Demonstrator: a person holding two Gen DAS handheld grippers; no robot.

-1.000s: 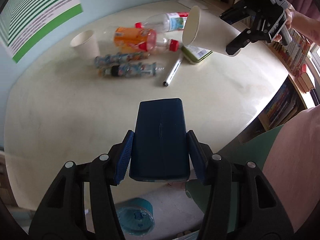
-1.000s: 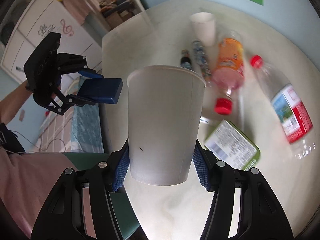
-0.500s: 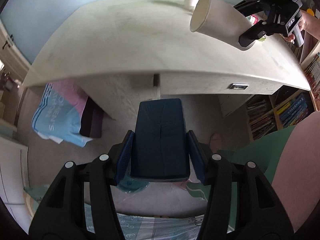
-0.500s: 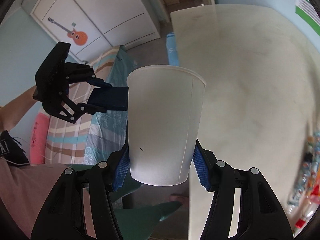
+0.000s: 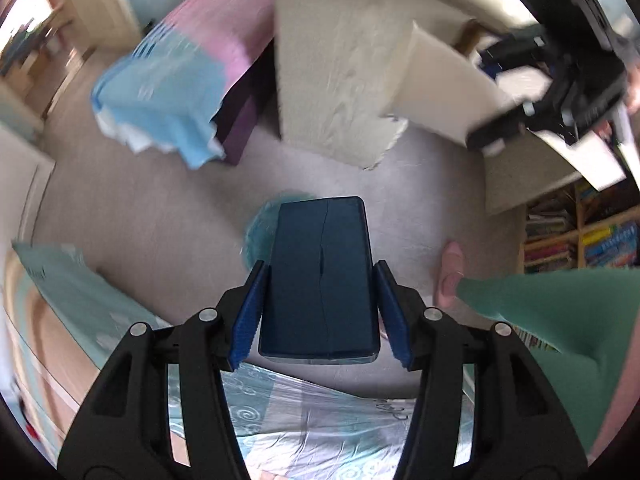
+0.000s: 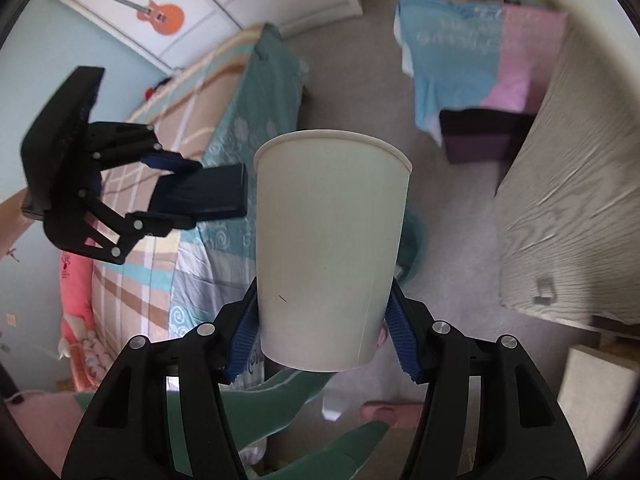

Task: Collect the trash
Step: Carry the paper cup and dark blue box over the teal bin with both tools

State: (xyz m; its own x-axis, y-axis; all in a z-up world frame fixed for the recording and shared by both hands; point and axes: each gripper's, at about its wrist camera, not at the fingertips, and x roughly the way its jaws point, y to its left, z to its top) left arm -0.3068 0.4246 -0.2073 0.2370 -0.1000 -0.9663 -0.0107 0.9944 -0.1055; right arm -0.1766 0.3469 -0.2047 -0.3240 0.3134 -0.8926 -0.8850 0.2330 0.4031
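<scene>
Two loads, both off the table now. Left wrist view: left gripper [image 5: 322, 312] pinches the dark blue box [image 5: 320, 276], swung from tabletop to aim at the floor, above the teal bin [image 5: 260, 220]; drop looks close. Right wrist view: right gripper [image 6: 322, 332] clamps the paper cup [image 6: 330, 252] upright, also turned floorward; bin edge [image 6: 412, 248] peeks behind the cup.

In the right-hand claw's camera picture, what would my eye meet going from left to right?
The other claw gripping a dark blue box → white paper cup → blue-and-pink cloth → pale desk panel.
</scene>
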